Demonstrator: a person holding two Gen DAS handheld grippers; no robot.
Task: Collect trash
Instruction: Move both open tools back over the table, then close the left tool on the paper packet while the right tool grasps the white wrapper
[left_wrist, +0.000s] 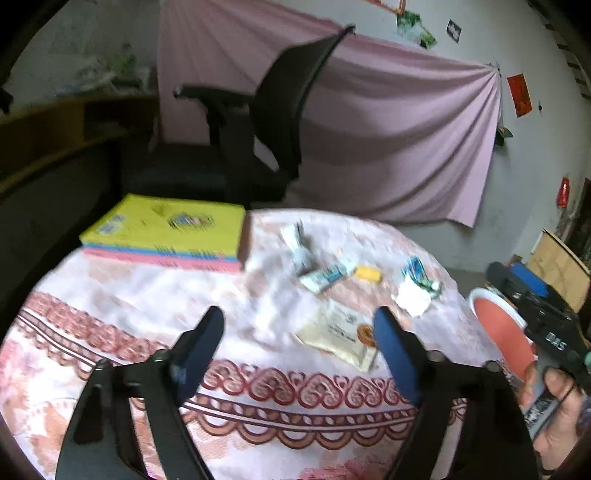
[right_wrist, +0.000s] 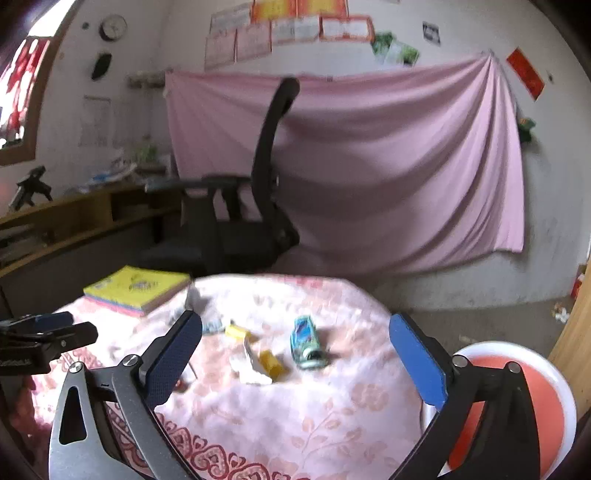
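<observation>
We hold both the left claw (left_wrist: 299, 332) and the right claw (right_wrist: 295, 343) wide and empty above the round surface with pink patterned cloth (left_wrist: 110, 295). We judge that collecting has not begun; next one claw must descend on the flat cream paper packet (left_wrist: 338, 334).

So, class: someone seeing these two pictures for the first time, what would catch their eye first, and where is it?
Probably the pink sheet hung across the back wall, with the black office chair before it. Nearer, bits of trash lie mid-table on the patterned tablecloth, notably a blue-green wrapper, with a yellow book at the far-left corner. Both grippers hover open.
</observation>
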